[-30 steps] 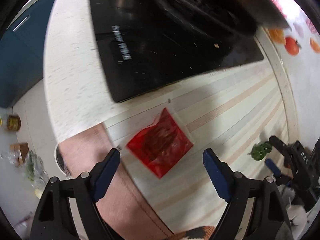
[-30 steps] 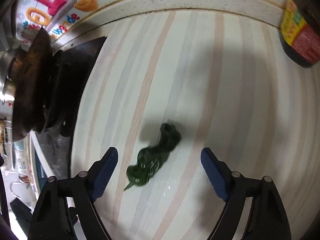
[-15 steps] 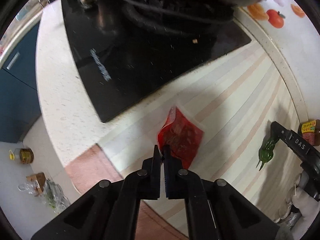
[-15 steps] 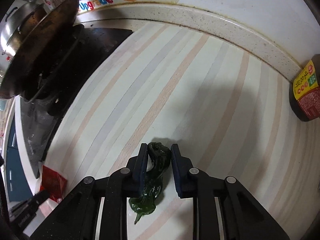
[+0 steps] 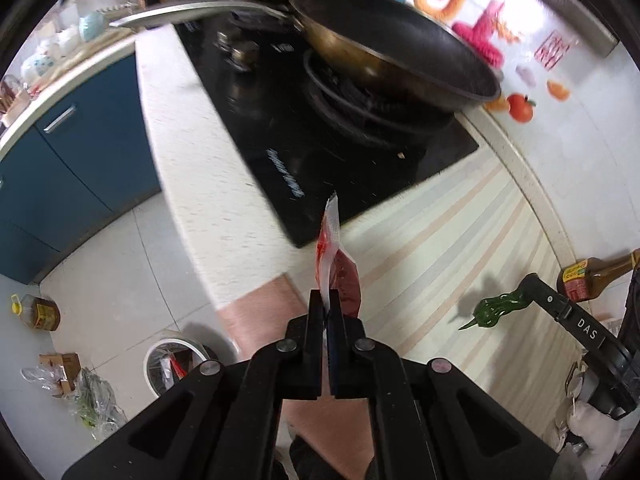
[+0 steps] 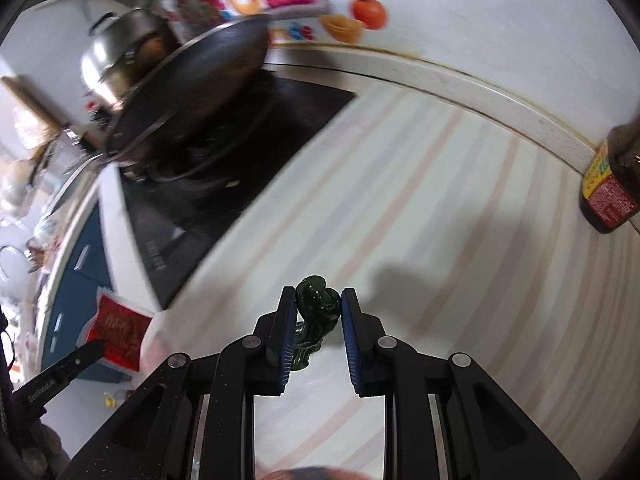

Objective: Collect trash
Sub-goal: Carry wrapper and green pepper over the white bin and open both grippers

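Note:
My left gripper [image 5: 327, 300] is shut on a red plastic sachet [image 5: 334, 266] and holds it up, edge-on, above the striped counter near its front edge. The sachet also shows in the right wrist view [image 6: 118, 328], at the far left. My right gripper [image 6: 318, 308] is shut on a wrinkled green pepper [image 6: 316, 316] and holds it above the counter. The pepper also shows in the left wrist view [image 5: 494, 310], hanging from the right gripper's finger.
A black hob [image 5: 320, 168] with a large dark pan [image 5: 400, 48] lies beyond the striped counter [image 5: 460, 232]. A brown sauce bottle [image 6: 612, 188] stands by the back wall. A white bin [image 5: 172, 364] with trash stands on the floor, with bags and a jar beside it.
Both grippers closed from open a second ago, the left on the sachet, the right on the pepper. Both have since lifted their items off the counter.

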